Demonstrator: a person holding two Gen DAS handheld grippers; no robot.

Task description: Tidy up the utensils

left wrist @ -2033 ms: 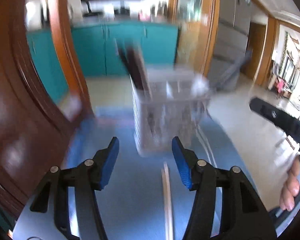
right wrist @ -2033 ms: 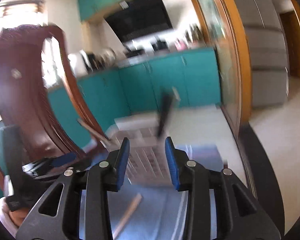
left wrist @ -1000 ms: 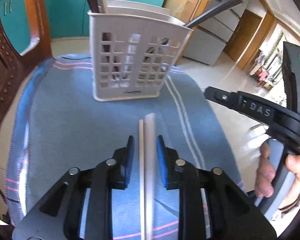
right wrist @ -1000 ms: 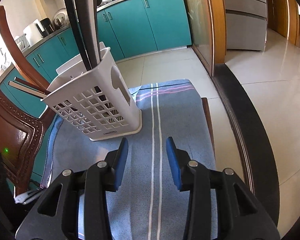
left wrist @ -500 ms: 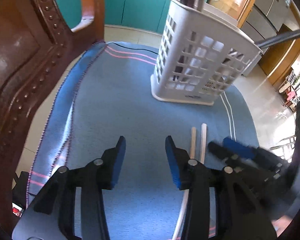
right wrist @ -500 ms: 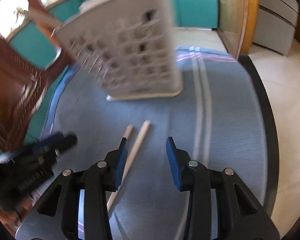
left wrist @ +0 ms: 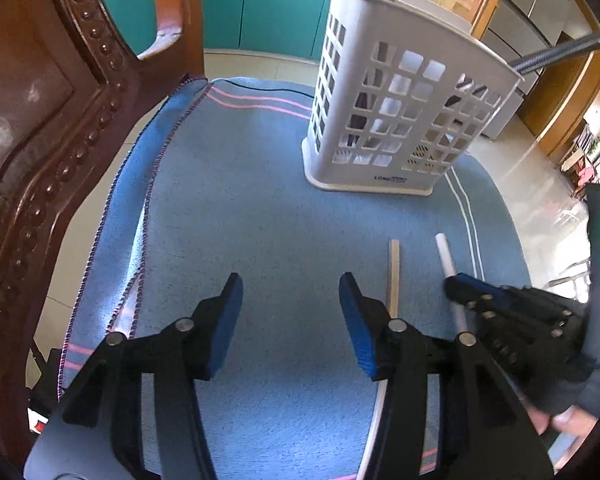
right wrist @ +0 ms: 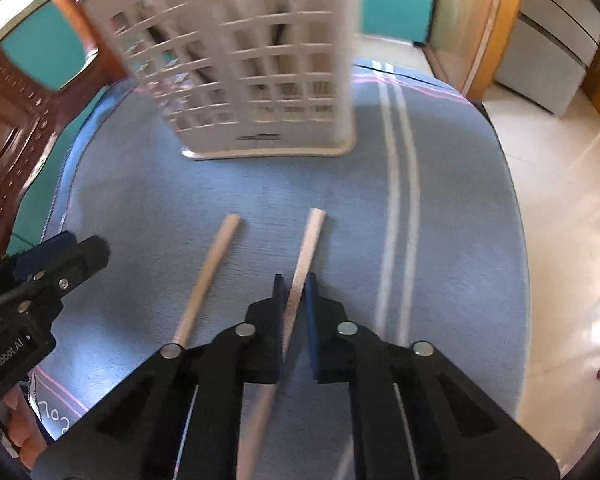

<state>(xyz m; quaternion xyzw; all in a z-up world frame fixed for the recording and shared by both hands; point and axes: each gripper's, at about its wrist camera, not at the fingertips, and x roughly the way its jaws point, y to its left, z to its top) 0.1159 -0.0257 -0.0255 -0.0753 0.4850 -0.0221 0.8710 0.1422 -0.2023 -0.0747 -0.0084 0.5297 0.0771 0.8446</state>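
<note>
Two pale wooden chopsticks lie on a blue cloth in front of a white slotted utensil holder that holds dark utensils. My right gripper is shut on the right chopstick; the left chopstick lies free beside it. In the left wrist view the gripped chopstick and the free chopstick lie to the right. My left gripper is open and empty above bare cloth. The holder also shows in the right wrist view.
A carved dark wooden chair back rises at the left. The cloth ends at the right, with tiled floor beyond. Teal cabinets stand behind.
My right gripper has moved down over the right chopstick and closed on it. My left gripper has let the chopsticks go, opened and shifted left of them.
</note>
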